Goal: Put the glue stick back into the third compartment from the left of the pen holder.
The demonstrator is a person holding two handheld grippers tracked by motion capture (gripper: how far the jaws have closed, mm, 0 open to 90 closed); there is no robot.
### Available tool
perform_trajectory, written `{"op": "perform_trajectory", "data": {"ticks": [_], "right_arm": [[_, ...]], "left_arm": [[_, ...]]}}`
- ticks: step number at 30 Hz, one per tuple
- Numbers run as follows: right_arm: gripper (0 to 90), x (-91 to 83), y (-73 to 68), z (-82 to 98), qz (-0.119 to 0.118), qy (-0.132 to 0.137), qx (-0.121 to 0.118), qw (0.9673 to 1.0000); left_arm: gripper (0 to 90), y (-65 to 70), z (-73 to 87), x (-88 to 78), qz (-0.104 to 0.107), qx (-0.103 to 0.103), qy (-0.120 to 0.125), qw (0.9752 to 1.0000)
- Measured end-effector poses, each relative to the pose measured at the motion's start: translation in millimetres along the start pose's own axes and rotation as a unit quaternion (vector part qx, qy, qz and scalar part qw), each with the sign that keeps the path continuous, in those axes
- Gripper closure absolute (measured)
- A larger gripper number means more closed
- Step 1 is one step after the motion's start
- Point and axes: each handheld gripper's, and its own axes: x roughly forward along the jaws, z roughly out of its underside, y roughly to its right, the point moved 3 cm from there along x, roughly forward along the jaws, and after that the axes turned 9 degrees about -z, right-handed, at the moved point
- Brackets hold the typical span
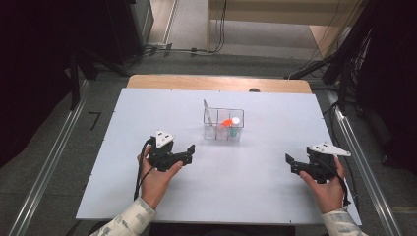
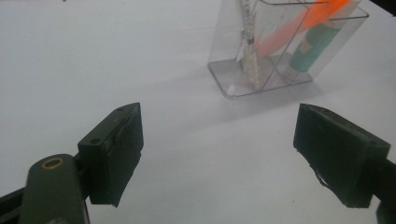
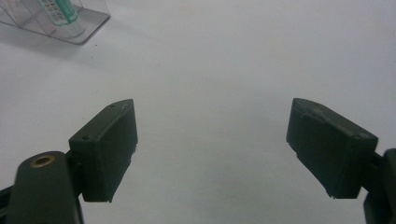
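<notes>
A clear plastic organiser (image 1: 223,124) with compartments stands near the middle of the white table top (image 1: 147,108). It holds an orange item (image 1: 226,122), a green-and-white tube (image 1: 234,129) and a pale pen-like stick (image 1: 208,113). My left gripper (image 1: 190,150) is held low to the organiser's near left, open with nothing between its jaws. In the left gripper view (image 2: 218,156) the organiser (image 2: 261,79) is just ahead. My right gripper (image 1: 289,162) hovers open and bare near the table's right side. In the right gripper view (image 3: 210,147) the organiser's corner (image 3: 88,28) sits at the upper left.
The white board lies on a wooden table (image 1: 216,82) whose far edge shows behind it. Metal rails (image 1: 46,167) run along the floor on both sides. Dark equipment and cables (image 1: 339,64) stand at the back.
</notes>
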Motion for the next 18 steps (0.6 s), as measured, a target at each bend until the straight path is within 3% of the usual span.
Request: {"op": "perform_trajectory", "data": {"ticks": [13, 18], "right_arm": [[14.8, -2.0, 2.0, 1.7, 0.0, -0.001, 0.006, 1.0], [14.8, -3.0, 3.0, 3.7, 0.001, -0.004, 0.009, 1.0]], "left_arm": [[16.2, -31.8, 12.6, -8.8, -0.034, -0.009, -0.007, 0.9994], [16.2, -45.7, 16.1, -14.4, -0.044, -0.016, 0.003, 0.9989]]}}
